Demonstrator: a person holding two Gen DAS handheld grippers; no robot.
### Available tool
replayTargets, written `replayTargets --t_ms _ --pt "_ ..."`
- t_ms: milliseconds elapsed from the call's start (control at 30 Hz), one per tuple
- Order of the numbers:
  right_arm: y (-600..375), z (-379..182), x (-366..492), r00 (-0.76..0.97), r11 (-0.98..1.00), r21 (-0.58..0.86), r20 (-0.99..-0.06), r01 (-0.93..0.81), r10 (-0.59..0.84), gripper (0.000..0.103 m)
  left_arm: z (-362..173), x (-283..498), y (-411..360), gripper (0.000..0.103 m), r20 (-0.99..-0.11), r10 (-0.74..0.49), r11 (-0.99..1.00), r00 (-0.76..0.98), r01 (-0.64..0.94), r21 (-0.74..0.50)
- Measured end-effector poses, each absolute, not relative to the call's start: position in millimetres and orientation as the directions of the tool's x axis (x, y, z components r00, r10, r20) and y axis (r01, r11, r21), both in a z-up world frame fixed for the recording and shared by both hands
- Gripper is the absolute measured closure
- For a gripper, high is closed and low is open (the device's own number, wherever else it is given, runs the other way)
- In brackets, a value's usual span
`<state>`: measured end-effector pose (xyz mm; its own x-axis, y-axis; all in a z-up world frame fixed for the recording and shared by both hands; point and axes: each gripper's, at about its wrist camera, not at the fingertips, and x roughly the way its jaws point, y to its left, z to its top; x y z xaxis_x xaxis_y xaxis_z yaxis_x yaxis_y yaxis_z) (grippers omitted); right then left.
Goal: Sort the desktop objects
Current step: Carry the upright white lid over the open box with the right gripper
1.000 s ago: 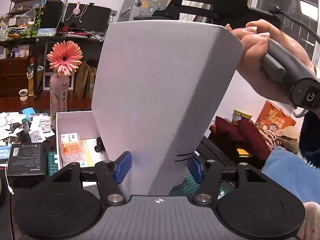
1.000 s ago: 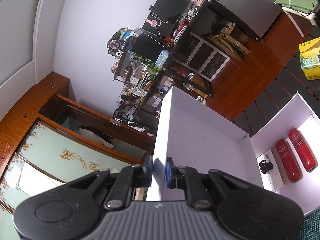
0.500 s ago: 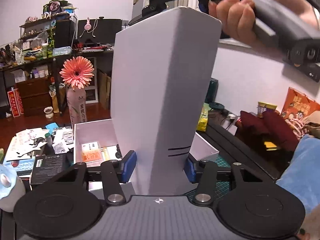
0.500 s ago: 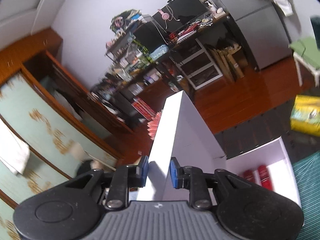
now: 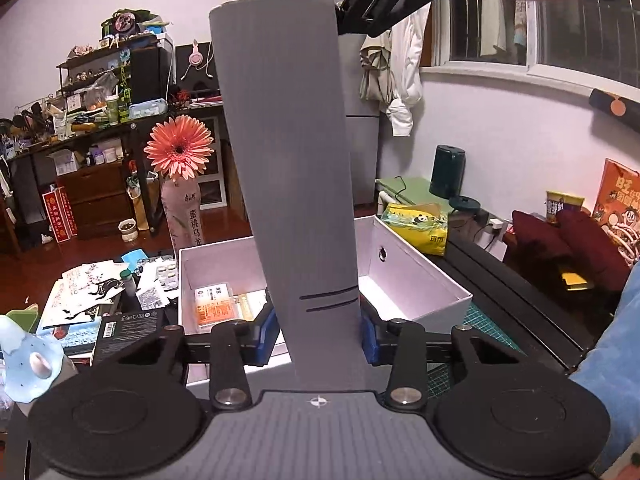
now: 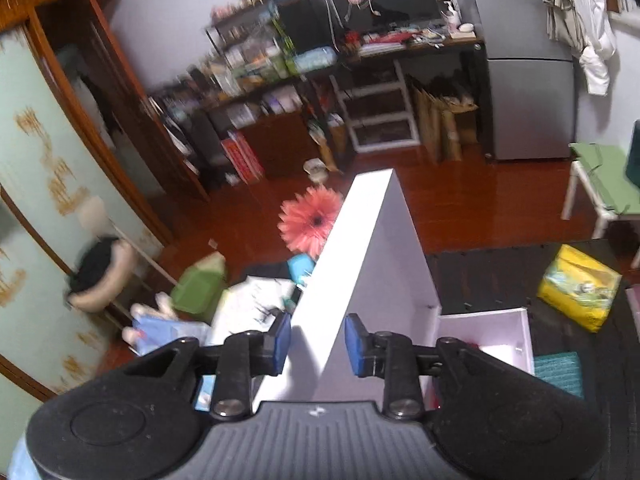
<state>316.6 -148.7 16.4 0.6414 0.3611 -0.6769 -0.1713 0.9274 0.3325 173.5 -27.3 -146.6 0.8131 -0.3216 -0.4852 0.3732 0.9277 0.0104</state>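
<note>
A white box lid (image 5: 288, 160) stands upright between the blue pads of my left gripper (image 5: 319, 332). Its jaws are closing, and both pads touch the lid's side edges near two black lines. Above the lid's top edge hover the black fingers (image 5: 380, 4) of my other gripper, held by a hand. In the right wrist view the lid (image 6: 360, 260) runs forward between the pads of my right gripper (image 6: 318, 340). Those jaws are opening, with gaps on both sides. Behind the lid sits the open white box (image 5: 416, 280) with an orange medicine pack (image 5: 214, 306) inside.
A pink gerbera in a bottle (image 5: 182, 200) stands behind the box. Papers, blister packs and a black carton (image 5: 128, 328) lie to the left, with a blue figurine (image 5: 24, 360) at the edge. A yellow tissue pack (image 5: 416, 226) and dark red pouches (image 5: 560, 240) are on the right.
My left jaws have narrowed onto the lid, which now shows a slimmer face. My right jaws have spread off the lid's rim, and that gripper has risen and rolled.
</note>
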Motion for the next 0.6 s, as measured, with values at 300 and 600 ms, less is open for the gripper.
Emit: replayTargets --t_ms 300,600 --pt "-93.9 36.6 320.0 0.596 0.991 0.047 -0.796 -0.124 0.112 0.057 -148.2 171.6 -32.0 0.065 -0.481 -0.293 0.929 0.826 0.366 0.063" --pt "-56.7 25.3 320.2 0.599 0.971 -0.174 -0.800 -0.166 -0.041 0.057 -148.2 171.3 -31.5 0.065 -0.485 -0.296 0.925 0.823 0.373 0.069"
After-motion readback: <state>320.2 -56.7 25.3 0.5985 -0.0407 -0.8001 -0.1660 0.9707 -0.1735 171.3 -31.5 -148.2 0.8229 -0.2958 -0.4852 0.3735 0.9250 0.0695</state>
